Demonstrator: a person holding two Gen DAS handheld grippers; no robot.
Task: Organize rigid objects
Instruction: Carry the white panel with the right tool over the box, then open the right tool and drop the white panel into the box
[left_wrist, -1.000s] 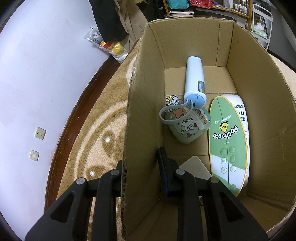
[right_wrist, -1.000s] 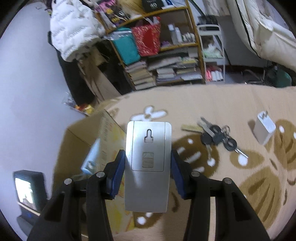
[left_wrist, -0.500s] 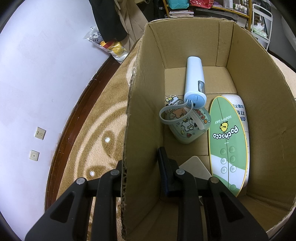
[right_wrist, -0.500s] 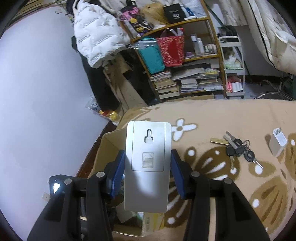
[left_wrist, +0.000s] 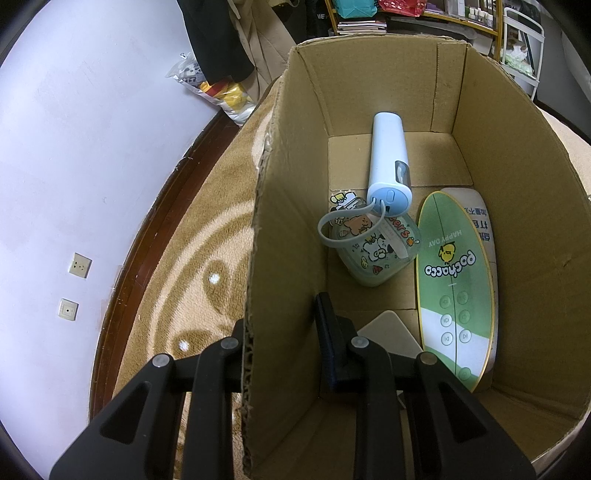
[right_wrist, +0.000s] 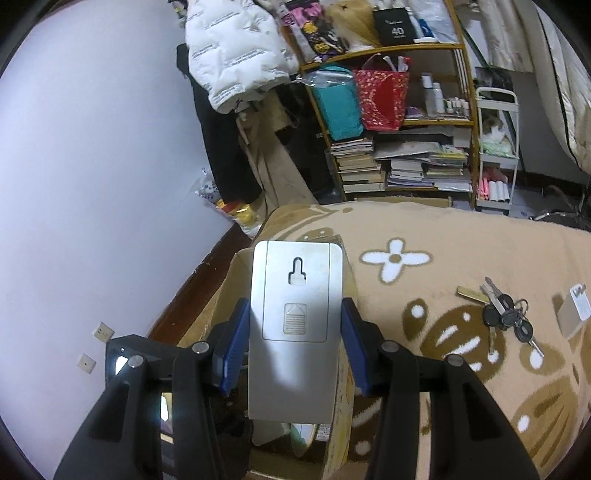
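— While looking along the right gripper, closed or not?
— Closed, with both blue pads pressed on the long edges of a grey flat device. Held back side up, showing a keyhole slot and a small ribbed cover.
— And just below that device?
— Partly covers the cardboard box, hanging above its opening. Further to the right of the fingers, a bunch of keys and a white charger, both lying apart on the tan blanket. Far ahead, a shelf full of books and bags.
— Now the left gripper: gripping something?
— Hard to say. Straddles the side wall of the box, one finger outside and one finger inside. Cannot tell whether really pinching the cardboard or only standing around it.
— Closest to the inner finger?
— Just beside it, a pale flat piece with a rounded corner, lying on the box floor. Ahead of the fingers, a clear cup with cartoon stickers, lying on its side. Touching the cup from the far side, a light blue cylinder, with a grey loop strap resting over the cup. To the right, a green oval device marked Pochacco, leaning toward the far wall of the box.
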